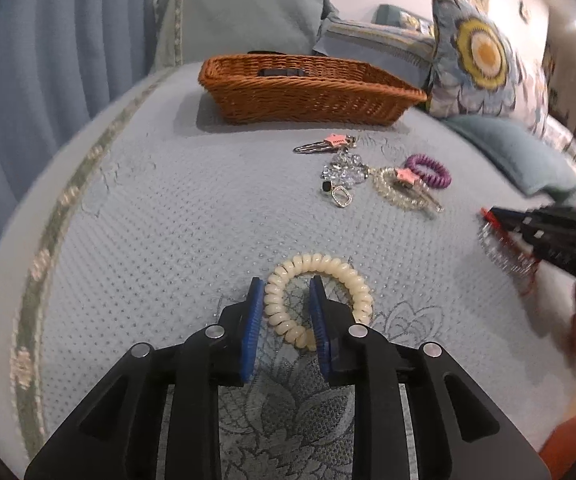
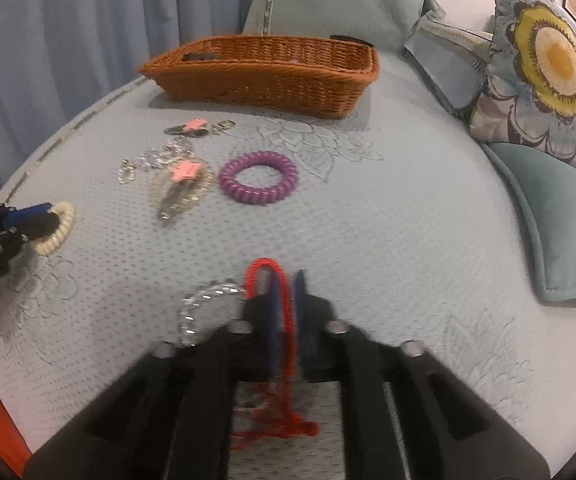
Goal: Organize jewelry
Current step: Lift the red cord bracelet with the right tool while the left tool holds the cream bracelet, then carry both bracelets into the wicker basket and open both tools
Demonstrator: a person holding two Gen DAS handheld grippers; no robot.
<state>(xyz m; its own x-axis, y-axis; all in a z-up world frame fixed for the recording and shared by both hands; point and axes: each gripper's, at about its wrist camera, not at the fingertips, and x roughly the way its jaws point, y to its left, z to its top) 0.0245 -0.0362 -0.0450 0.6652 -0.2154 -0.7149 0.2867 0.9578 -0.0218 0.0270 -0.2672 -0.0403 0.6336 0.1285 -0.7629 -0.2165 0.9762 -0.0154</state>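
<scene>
Both grippers gripping: left gripper clamps cream coil band, right gripper pinches red cord bracelet. Next: carry to wicker basket, frame top.

Bed with a pale blue quilted cover, bearing a brown wicker basket at its far end. Nearer lie two pink star hair clips, a purple coil hair tie, a cream coil hair tie, and silver chain pieces (details blurred). Cushions rest along the right edge.
</scene>
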